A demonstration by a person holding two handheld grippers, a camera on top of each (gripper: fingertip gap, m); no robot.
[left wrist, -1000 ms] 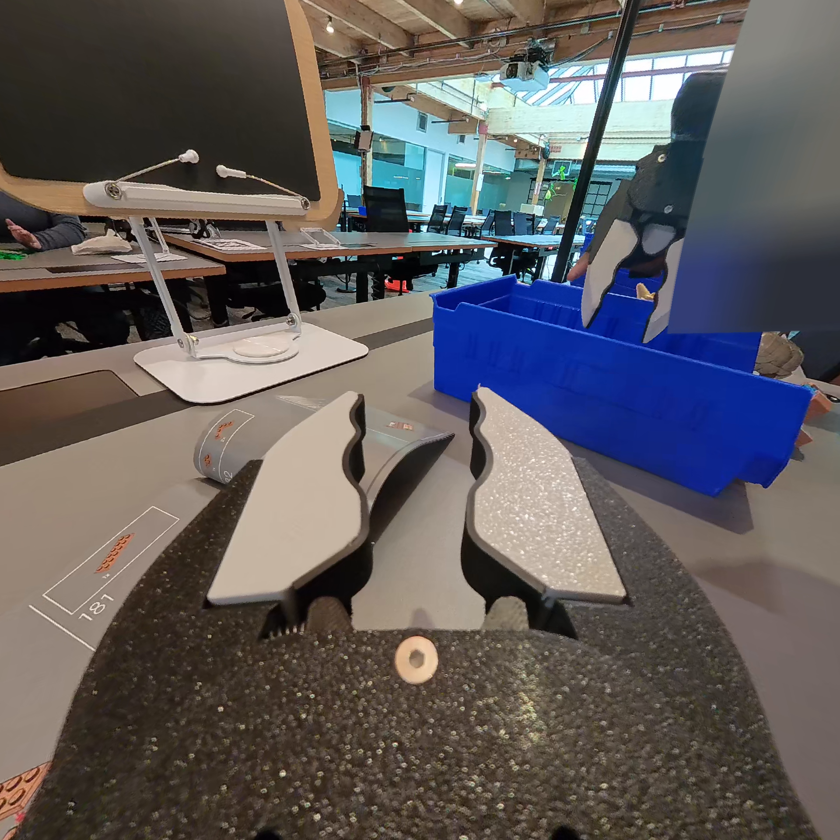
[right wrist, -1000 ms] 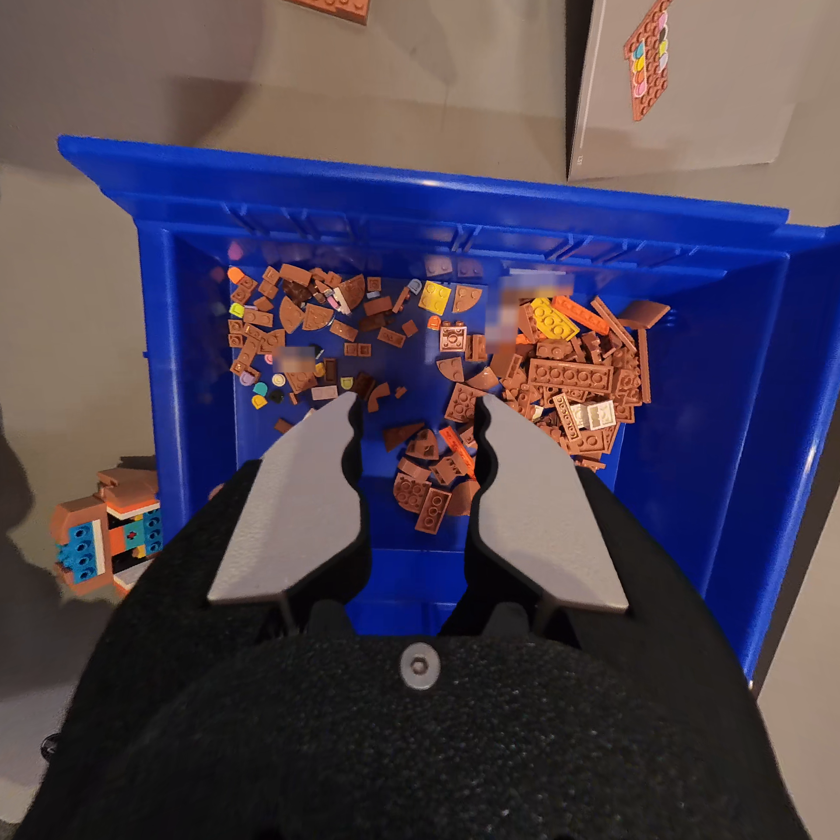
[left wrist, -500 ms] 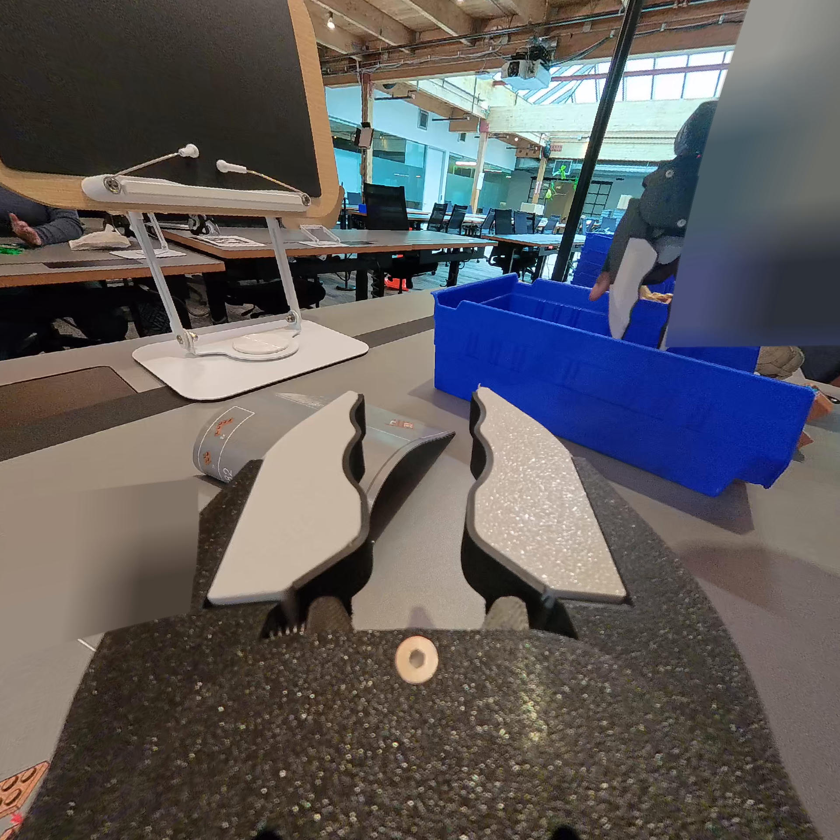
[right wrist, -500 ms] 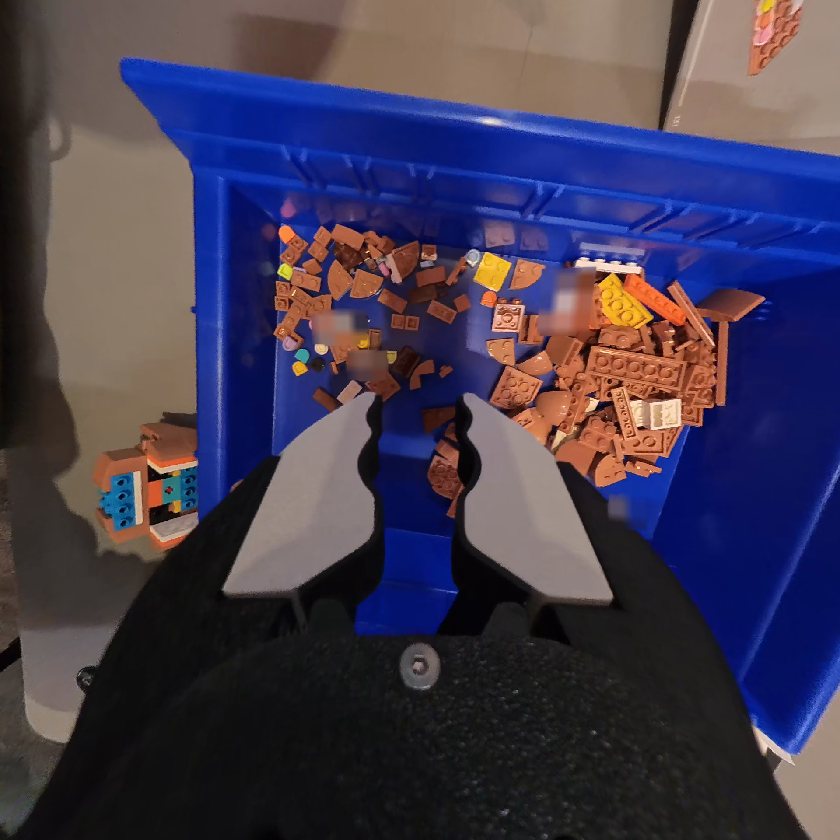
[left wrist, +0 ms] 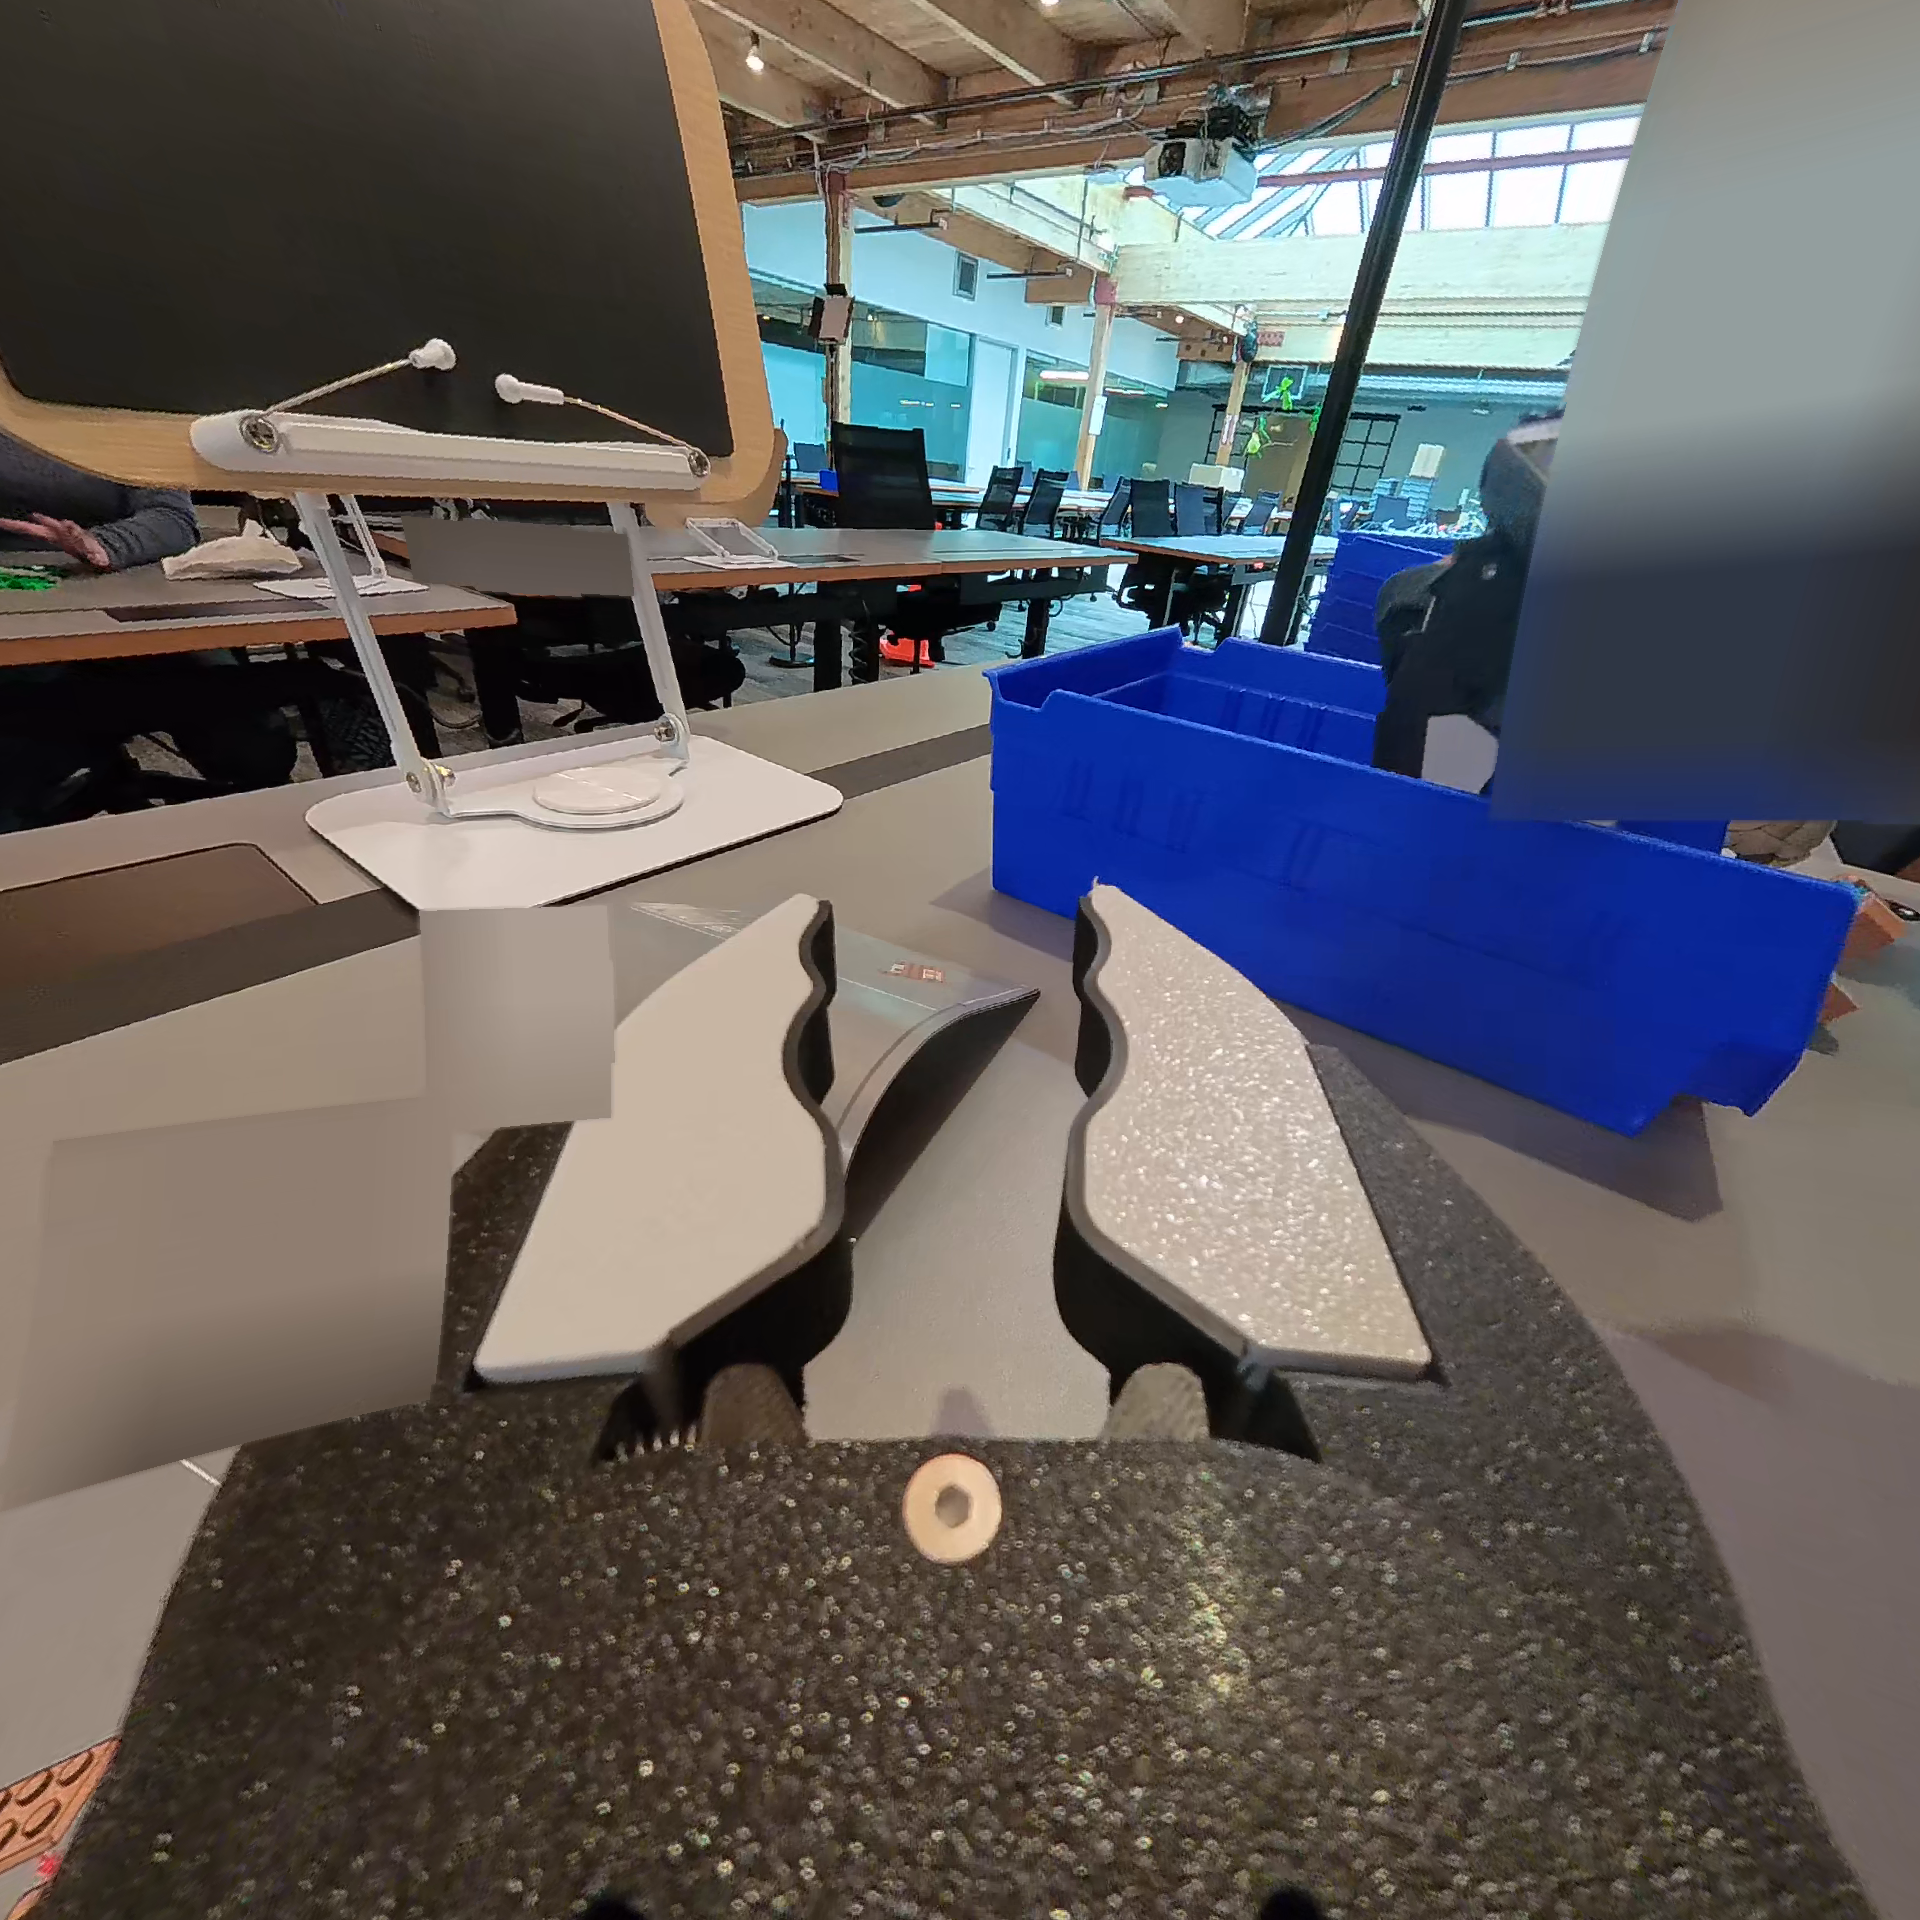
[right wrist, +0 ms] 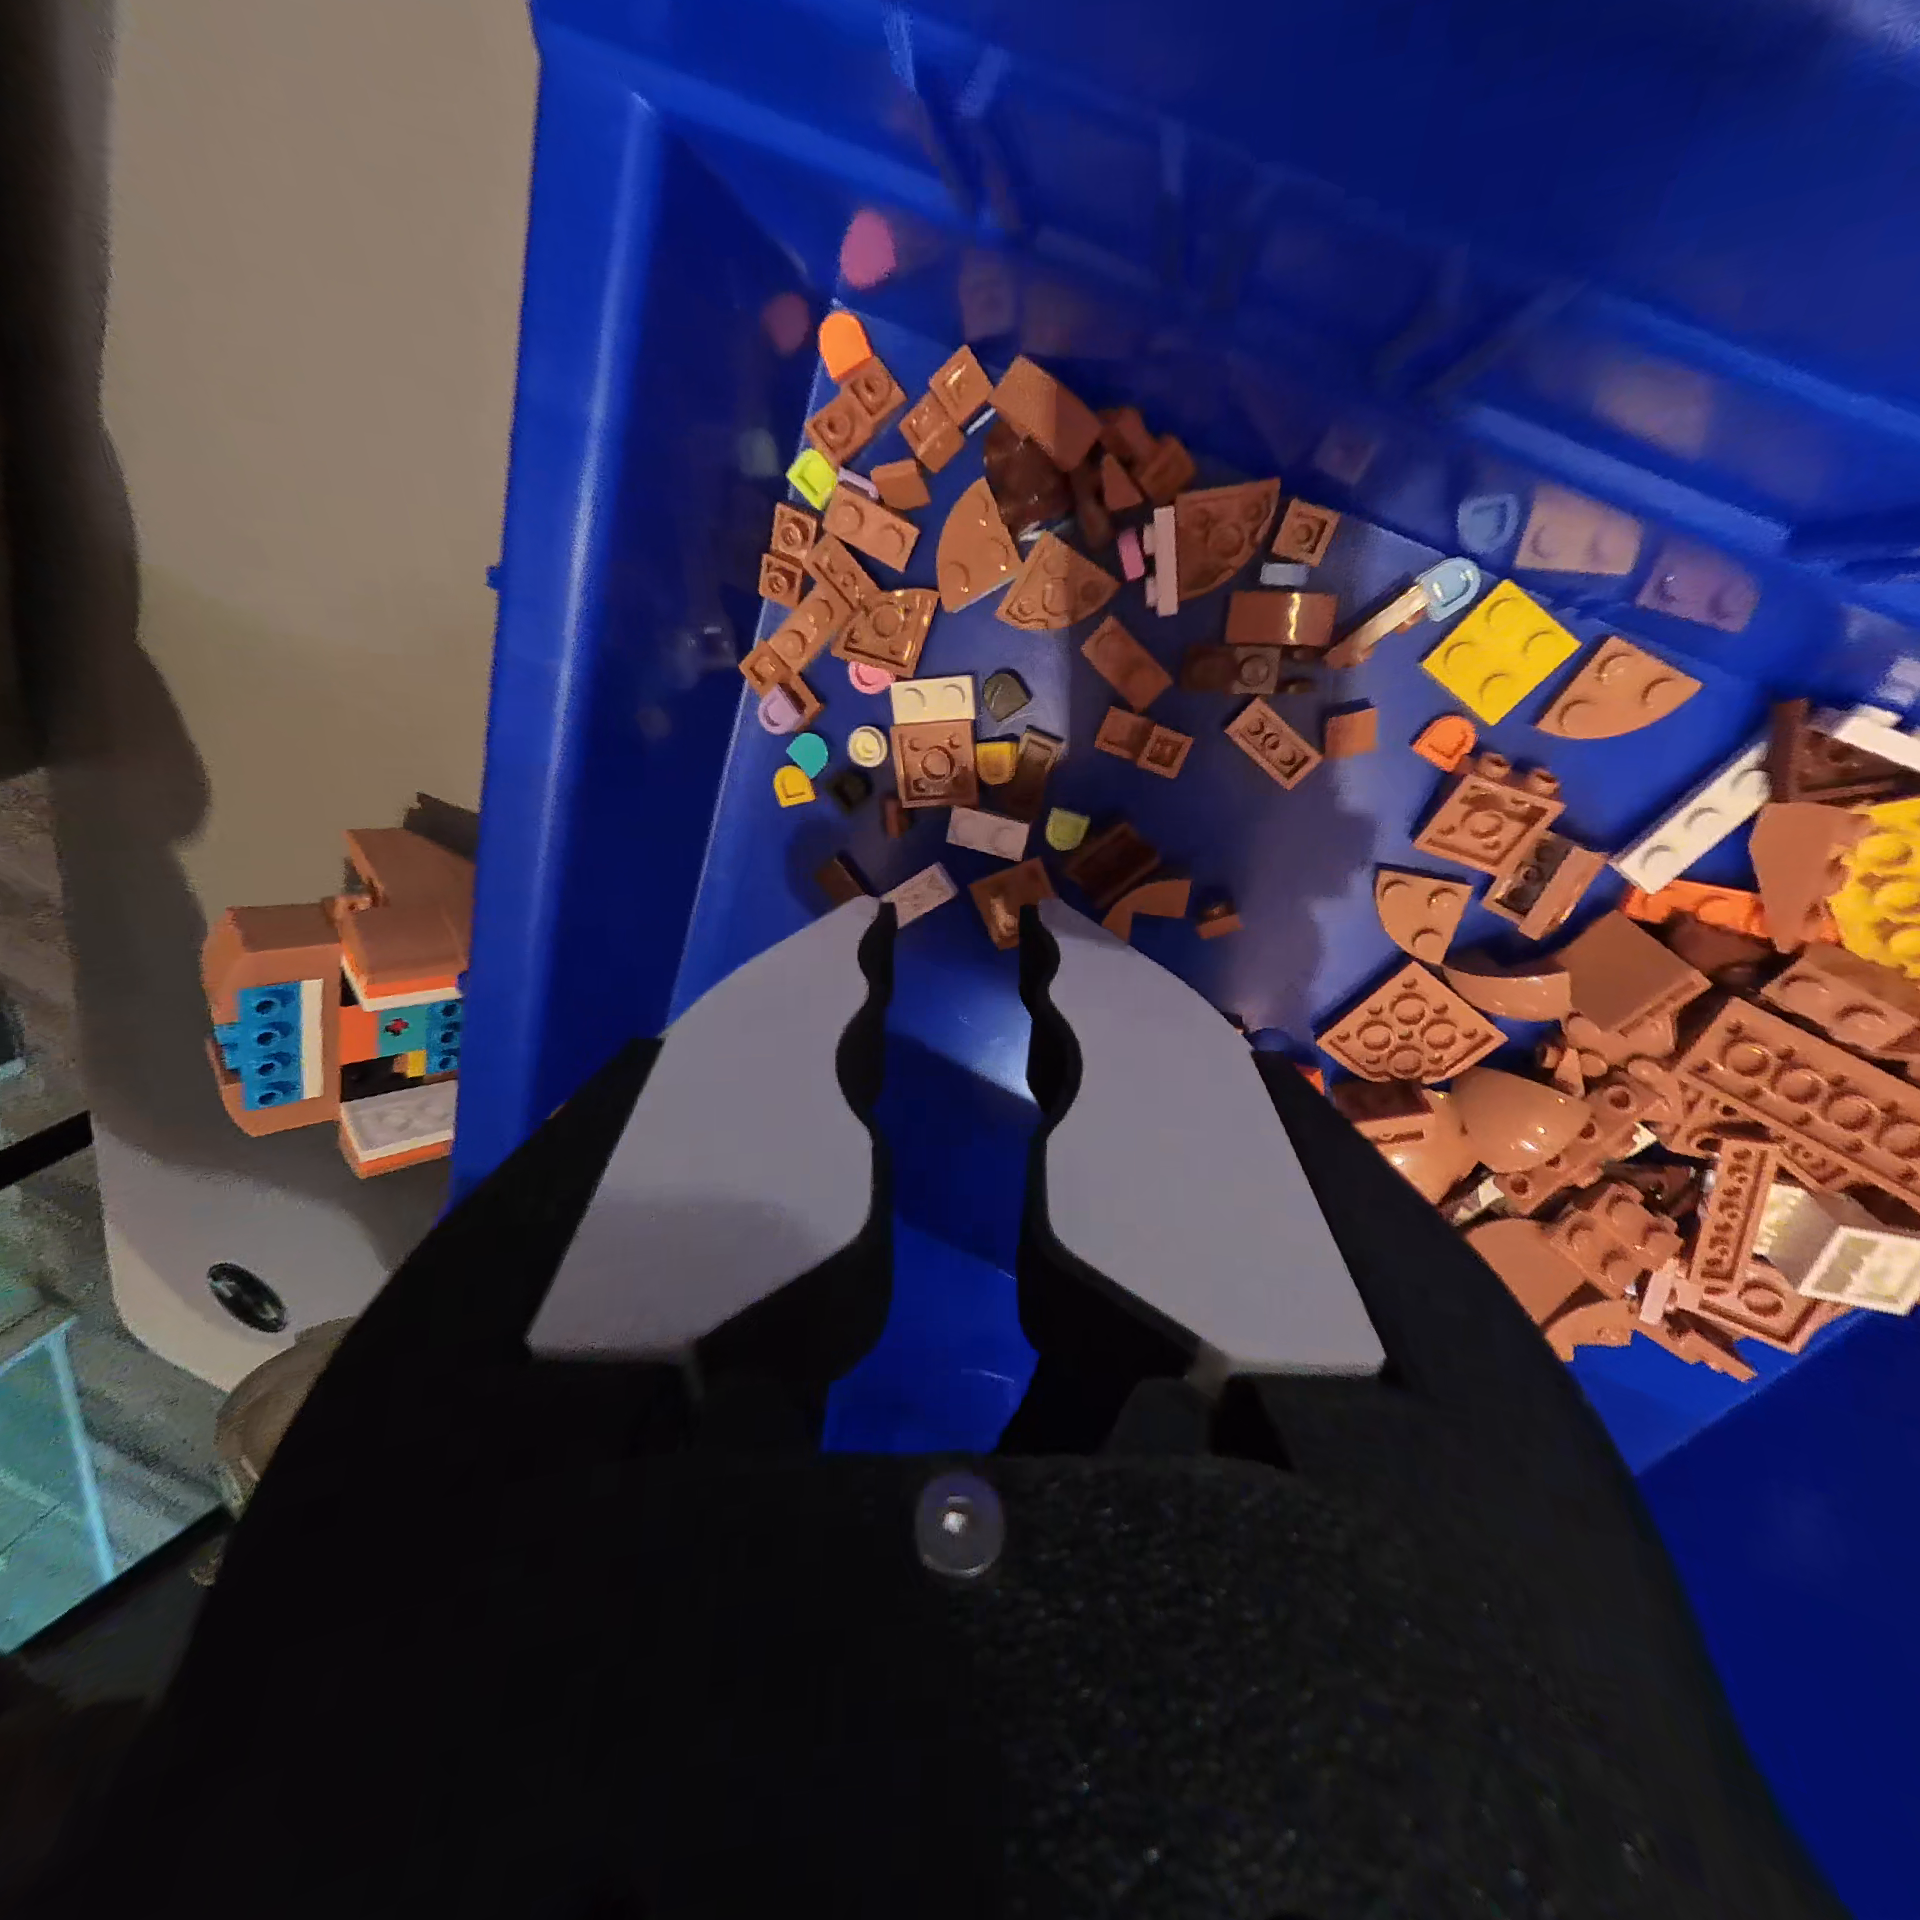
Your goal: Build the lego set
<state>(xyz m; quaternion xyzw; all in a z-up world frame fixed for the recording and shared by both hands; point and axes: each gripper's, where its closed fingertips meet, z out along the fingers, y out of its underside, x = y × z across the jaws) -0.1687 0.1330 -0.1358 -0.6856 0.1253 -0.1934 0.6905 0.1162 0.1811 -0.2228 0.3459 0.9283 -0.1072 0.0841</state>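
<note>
The blue bin (right wrist: 623,727) holds many loose Lego pieces (right wrist: 1049,603), mostly brown, with a few yellow, white and orange ones. My right gripper (right wrist: 956,920) is down inside the bin. Its jaws are narrowly open, and the tips sit just by a small brown plate (right wrist: 1003,899) and a pale tile (right wrist: 920,894). Nothing is clearly held. A part-built brown, orange and blue model (right wrist: 332,1039) stands on the table outside the bin's left wall. My left gripper (left wrist: 951,935) is open and empty, low over the grey table, left of the bin (left wrist: 1403,914).
A curled instruction booklet (left wrist: 914,997) lies just beyond my left fingertips. A white tablet stand (left wrist: 571,821) with a dark screen stands at the back left. A black pole (left wrist: 1351,364) rises behind the bin. Other desks and chairs lie farther back. Some 30 cm of space lies between my two pairs of fingers.
My right gripper has dropped lower into the bin toward the small pieces on the left, and its jaws have narrowed. My left gripper has barely moved.
</note>
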